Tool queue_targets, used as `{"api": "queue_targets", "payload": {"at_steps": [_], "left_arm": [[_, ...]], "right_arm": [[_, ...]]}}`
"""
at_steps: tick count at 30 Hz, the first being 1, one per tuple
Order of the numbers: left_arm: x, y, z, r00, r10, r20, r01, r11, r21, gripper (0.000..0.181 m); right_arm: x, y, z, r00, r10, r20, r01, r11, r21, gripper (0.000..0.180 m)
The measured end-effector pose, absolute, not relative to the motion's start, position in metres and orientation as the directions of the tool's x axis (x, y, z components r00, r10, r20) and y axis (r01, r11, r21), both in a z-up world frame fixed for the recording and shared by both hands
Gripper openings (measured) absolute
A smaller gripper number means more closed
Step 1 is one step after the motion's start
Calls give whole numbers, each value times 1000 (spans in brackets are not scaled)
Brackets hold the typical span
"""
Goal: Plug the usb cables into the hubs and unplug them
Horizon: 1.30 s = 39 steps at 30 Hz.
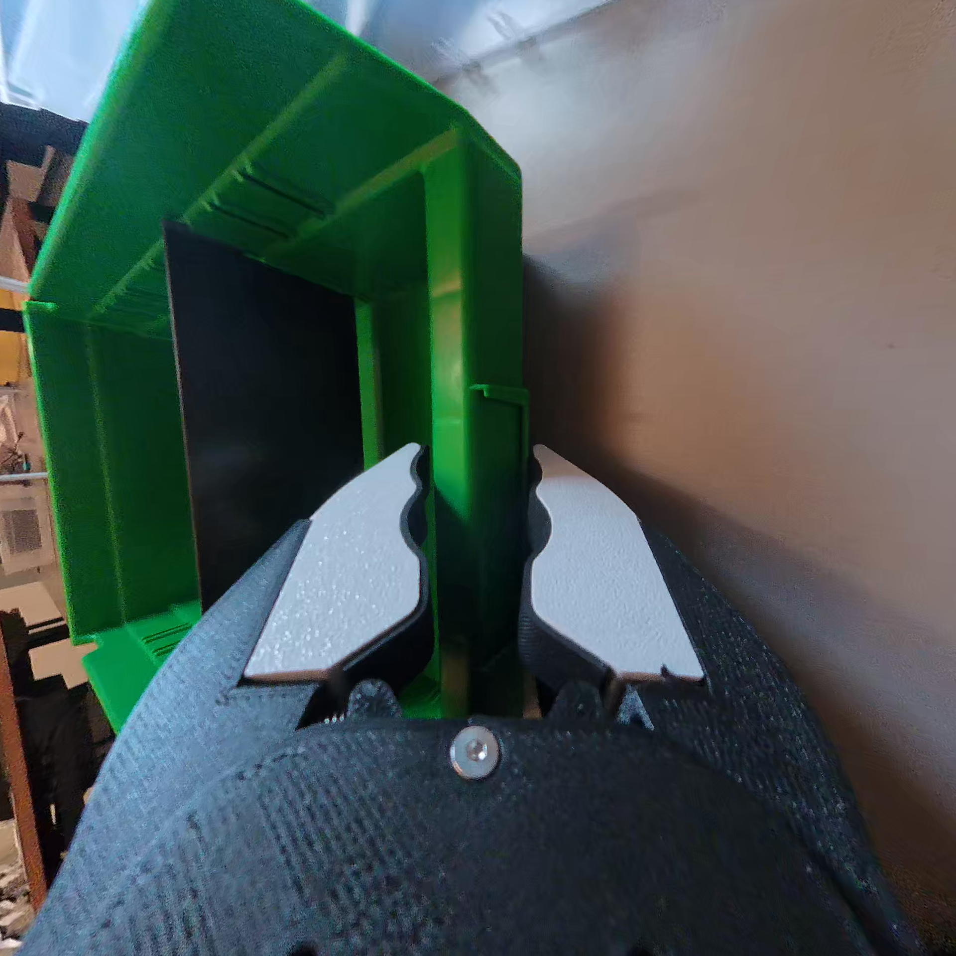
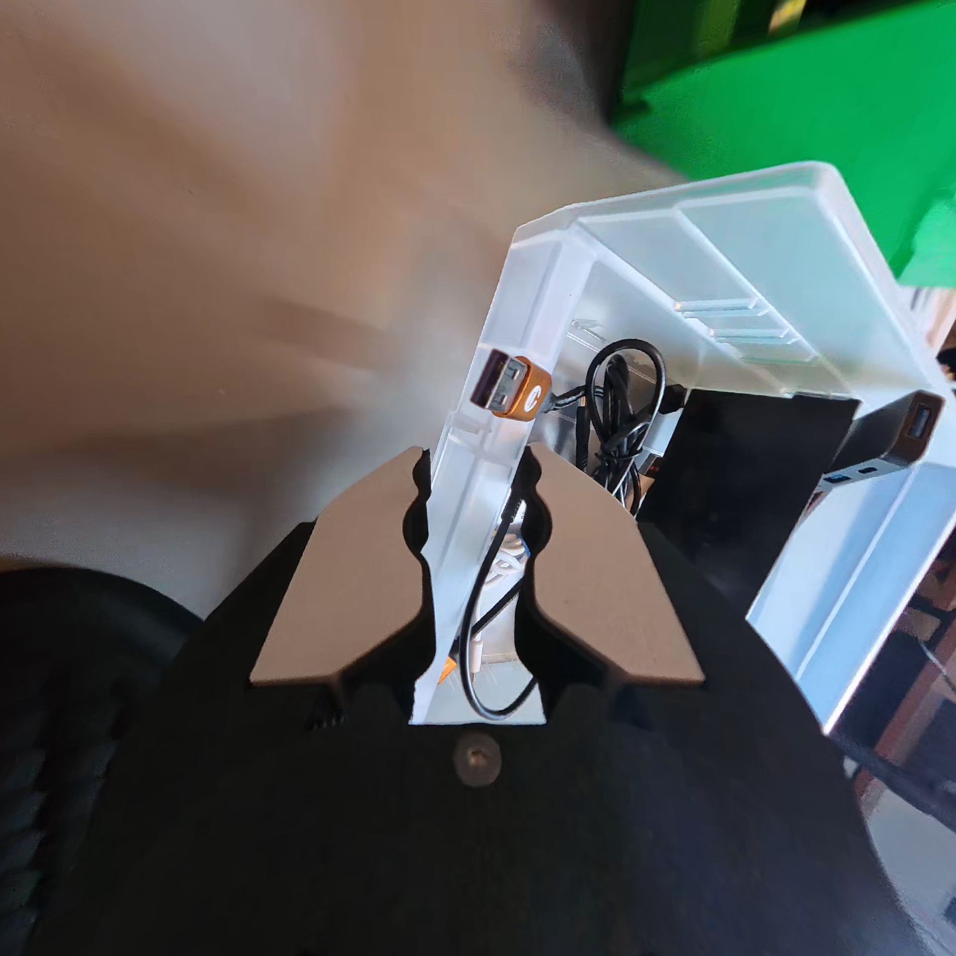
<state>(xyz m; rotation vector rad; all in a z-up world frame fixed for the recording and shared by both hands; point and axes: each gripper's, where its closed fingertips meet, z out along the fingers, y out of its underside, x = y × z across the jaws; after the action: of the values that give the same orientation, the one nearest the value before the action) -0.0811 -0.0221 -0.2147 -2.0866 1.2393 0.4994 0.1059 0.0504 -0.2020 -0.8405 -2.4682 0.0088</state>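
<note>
Left claw (image 1: 478,460) is clamped on the wall of the green bin (image 1: 289,217); one finger sits inside the rim, the other outside. The bin shows a black divider panel (image 1: 269,403) and, as far as this view goes, no cables or hubs. Brown table (image 1: 750,310) lies beside it.

Right claw (image 2: 478,460) is clamped the same way on the wall of the clear bin (image 2: 698,258). Task items are all in this bin: an orange USB plug (image 2: 509,388) pokes over the gripped rim just ahead of the fingertips, a tangle of black cable (image 2: 621,414) sits behind it, and a dark hub (image 2: 890,439) lies over the far rim past a black divider (image 2: 740,465). A corner of the green bin appears beyond.

Judgement: both bins are being positioned or tipped; no plugging begun. Frames are motion-blurred, and I cannot tell whether either bin is off the table.

To do this step well:
- keep both grips firm, so thin walls do not slip
- move the clear bin slowly; the orange plug and the hub could drop out
- set both bins flat and near each other
- release only once settled, then go for the orange plug first, since it is the most exposed.
</note>
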Motion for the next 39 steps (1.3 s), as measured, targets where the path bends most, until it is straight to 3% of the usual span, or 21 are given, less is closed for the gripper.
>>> {"api": "queue_targets", "payload": {"at_steps": [3, 8, 11, 14, 18, 24, 26, 28, 32, 39], "left_arm": [[-76, -17, -204, 568, -572, -592, -822, -350, -450, 44], [-37, -34, -155, 783, -485, -390, -561, -279, -780, 38], [-9, -47, -130, 867, -459, -193, -330, -241, -913, 39], [19, -52, -110, 897, -439, -45, -142, -190, -971, 41], [45, -35, -105, 923, -382, 37, -27, -162, -986, 45], [47, 17, -141, 974, -224, -40, -108, -298, -948, 51], [47, 29, -151, 979, -189, -70, -128, -316, -940, 40], [35, 38, -155, 970, -127, -207, -237, -319, -917, 21], [31, 45, -155, 951, -84, -298, -309, -301, -902, 16], [48, 16, -114, 943, -115, -311, -327, -178, -928, 13]], "right_arm": [[100, 34, -190, -616, 546, 568, 543, 817, -195, 33], [107, -2, -107, -322, 814, 484, 452, 581, -677, 33], [138, 40, -76, 9, 918, 397, 401, 361, -842, 33], [187, 93, -80, 345, 918, 193, 308, 84, -948, 38], [225, 118, -120, 516, 857, -7, 232, -148, -962, 47], [200, 118, -151, 453, 890, -56, 328, -225, -918, 51], [191, 123, -162, 462, 887, -23, 370, -216, -904, 45], [186, 128, -165, 483, 875, 1, 378, -208, -902, 25], [190, 132, -162, 519, 832, 196, 448, -69, -891, 16], [208, 98, -118, 531, 817, 224, 314, 55, -948, 12]]}}
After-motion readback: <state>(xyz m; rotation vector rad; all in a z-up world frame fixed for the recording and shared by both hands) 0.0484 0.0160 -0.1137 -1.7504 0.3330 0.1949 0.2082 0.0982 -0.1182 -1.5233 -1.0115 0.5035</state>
